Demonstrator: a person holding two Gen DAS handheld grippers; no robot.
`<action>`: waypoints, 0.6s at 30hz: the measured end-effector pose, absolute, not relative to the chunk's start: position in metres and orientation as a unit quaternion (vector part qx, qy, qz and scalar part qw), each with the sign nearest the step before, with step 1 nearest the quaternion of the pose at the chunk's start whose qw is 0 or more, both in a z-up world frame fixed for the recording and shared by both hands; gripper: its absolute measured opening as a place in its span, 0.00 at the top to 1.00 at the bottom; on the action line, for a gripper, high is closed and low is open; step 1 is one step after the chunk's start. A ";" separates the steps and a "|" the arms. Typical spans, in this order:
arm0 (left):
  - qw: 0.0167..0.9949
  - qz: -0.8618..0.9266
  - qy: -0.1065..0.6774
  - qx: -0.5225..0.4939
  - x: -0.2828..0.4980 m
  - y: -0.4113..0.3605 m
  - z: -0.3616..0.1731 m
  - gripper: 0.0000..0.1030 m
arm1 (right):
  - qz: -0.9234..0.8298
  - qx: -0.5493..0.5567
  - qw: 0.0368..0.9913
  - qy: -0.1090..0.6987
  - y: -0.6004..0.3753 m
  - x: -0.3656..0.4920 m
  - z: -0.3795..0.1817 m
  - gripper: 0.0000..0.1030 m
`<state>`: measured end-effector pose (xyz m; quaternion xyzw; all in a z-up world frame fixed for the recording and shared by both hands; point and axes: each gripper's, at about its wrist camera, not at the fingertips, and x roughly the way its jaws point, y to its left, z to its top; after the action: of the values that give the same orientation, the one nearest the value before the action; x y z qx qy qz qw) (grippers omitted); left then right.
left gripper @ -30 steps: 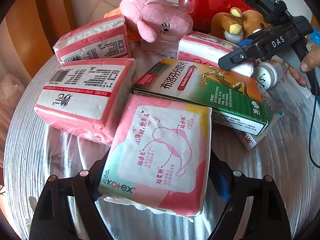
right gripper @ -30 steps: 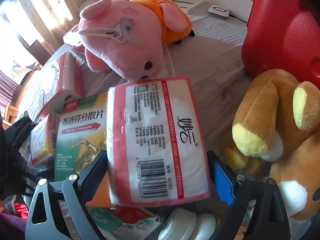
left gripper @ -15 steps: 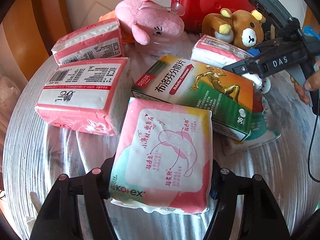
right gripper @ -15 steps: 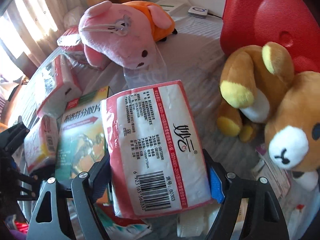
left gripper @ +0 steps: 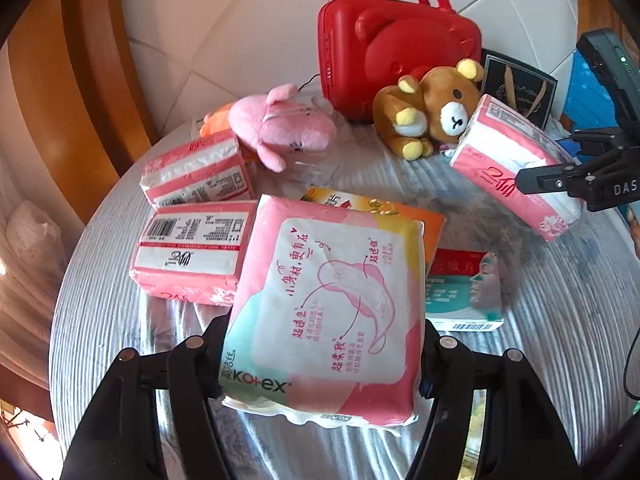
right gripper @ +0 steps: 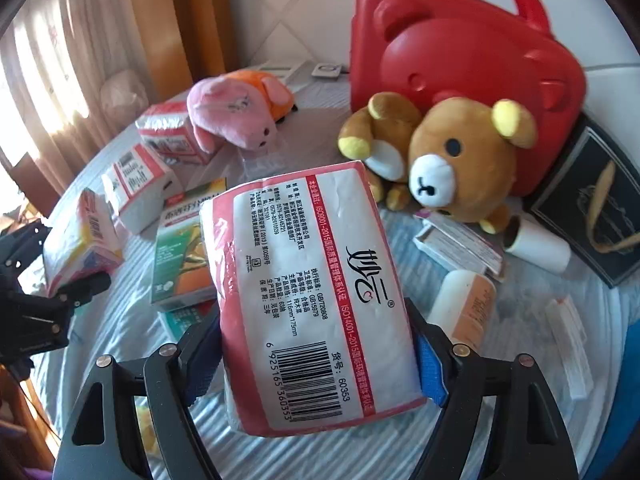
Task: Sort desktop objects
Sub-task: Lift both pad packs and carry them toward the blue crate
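Pink packs have both come up off the desk (left gripper: 120, 320) — the left hand-held gripper (left gripper: 320, 344) clamps the Kotex pack (left gripper: 328, 304) at 6 o'clock, the right hand-held gripper (right gripper: 316, 348) the tissue pack (right gripper: 312, 292) — so each now needs its sorting spot.

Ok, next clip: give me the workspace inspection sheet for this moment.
Surface: round table under a pale ribbed cloth.
Job's things: Kotex pack and tissue pack each held off the cloth; two more tissue packs and medicine boxes lying flat.
Clutter: red case, brown bear, pink plush, white bottle, black gift bag.
Grippers: left gripper shut on the Kotex pack; right gripper shut on the tissue pack.
Cables: thin black cable at the right edge.
Surroundings: tiled wall, curtain, wooden frame.
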<state>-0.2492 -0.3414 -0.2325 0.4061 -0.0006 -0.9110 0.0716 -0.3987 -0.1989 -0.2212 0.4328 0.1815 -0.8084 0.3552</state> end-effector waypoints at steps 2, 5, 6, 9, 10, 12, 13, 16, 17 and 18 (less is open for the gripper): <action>0.056 -0.917 -0.016 0.395 -0.241 -0.330 -0.221 0.37 | -0.829 0.414 0.337 0.167 -0.174 -0.377 -0.193 0.22; 0.020 -0.925 -0.041 0.378 -0.232 -0.309 -0.196 0.37 | -0.864 0.383 0.299 0.134 -0.133 -0.352 -0.157 0.22; 0.005 -0.927 -0.048 0.372 -0.234 -0.300 -0.187 0.37 | -0.875 0.373 0.283 0.121 -0.110 -0.349 -0.149 0.22; -0.043 -0.934 -0.076 0.348 -0.240 -0.265 -0.160 0.37 | -0.909 0.341 0.227 0.080 -0.059 -0.322 -0.106 0.22; -0.063 -0.935 -0.084 0.338 -0.242 -0.252 -0.152 0.37 | -0.918 0.329 0.207 0.071 -0.043 -0.311 -0.094 0.22; -0.103 -0.937 -0.101 0.318 -0.247 -0.223 -0.135 0.37 | -0.936 0.305 0.167 0.062 -0.007 -0.288 -0.068 0.22; -0.125 -0.937 -0.112 0.306 -0.249 -0.207 -0.127 0.37 | -0.943 0.294 0.145 0.059 0.007 -0.278 -0.057 0.22; -0.179 -0.934 -0.140 0.275 -0.253 -0.153 -0.104 0.37 | -0.963 0.255 0.084 0.038 0.056 -0.246 -0.026 0.22; -0.196 -0.933 -0.142 0.266 -0.253 -0.136 -0.096 0.37 | -0.968 0.242 0.062 0.033 0.070 -0.237 -0.018 0.21; -0.213 -0.931 -0.145 0.259 -0.253 -0.120 -0.089 0.37 | -0.972 0.229 0.039 0.030 0.085 -0.226 -0.009 0.21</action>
<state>-0.2528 -0.1201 -0.0886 0.2588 -0.1446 -0.9309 -0.2134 -0.2260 0.0853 -0.0091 0.2287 0.0303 -0.9722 0.0388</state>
